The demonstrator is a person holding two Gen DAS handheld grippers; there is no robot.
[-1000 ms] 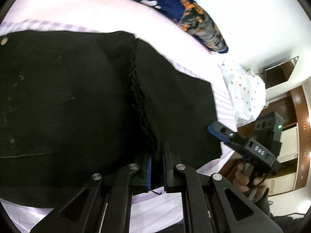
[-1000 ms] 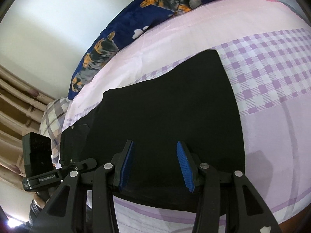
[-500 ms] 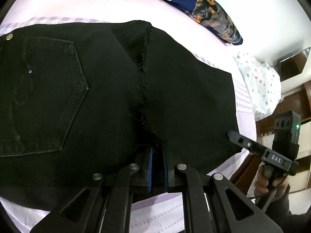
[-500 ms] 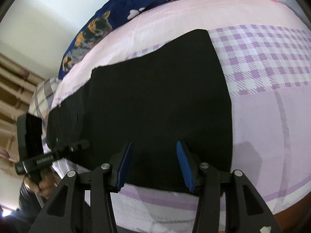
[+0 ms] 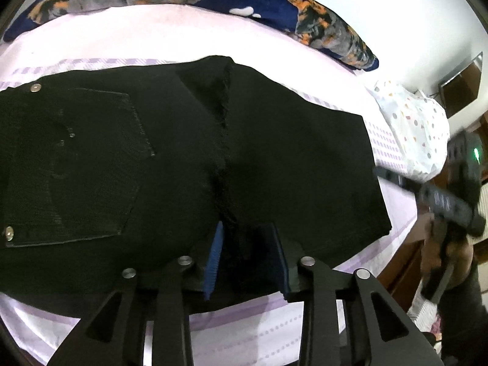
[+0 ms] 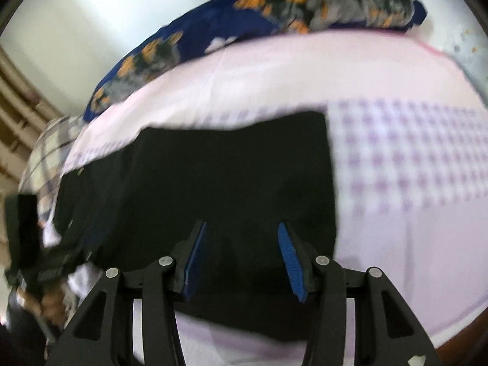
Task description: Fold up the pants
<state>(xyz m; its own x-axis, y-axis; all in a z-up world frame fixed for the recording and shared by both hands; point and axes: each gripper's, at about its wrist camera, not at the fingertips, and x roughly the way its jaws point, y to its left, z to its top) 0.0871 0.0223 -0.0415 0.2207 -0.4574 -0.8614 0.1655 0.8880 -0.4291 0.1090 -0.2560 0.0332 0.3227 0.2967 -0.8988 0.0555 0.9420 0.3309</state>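
Observation:
Black pants point(image 5: 152, 164) lie folded flat on a pink and lilac bed sheet point(image 5: 152, 33), back pocket up at the left, a frayed hem edge running down the middle. My left gripper point(image 5: 247, 259) is open just above the near edge of the pants, holding nothing. In the right wrist view the same pants point(image 6: 231, 180) fill the middle, and my right gripper point(image 6: 244, 259) is open over their near edge, empty. The right gripper also shows at the right of the left wrist view point(image 5: 387, 175), off the bed's side.
A blue pillow with orange and grey print point(image 5: 305, 9) lies along the far side of the bed. A white dotted pillow point(image 5: 414, 128) is at the right. A plaid cloth point(image 6: 45, 152) sits at the left edge. Wooden furniture stands beyond the bed.
My left gripper has opened and let go of the pants' frayed edge, which now lies flat. Both grippers have drawn back a little; the right one stayed open.

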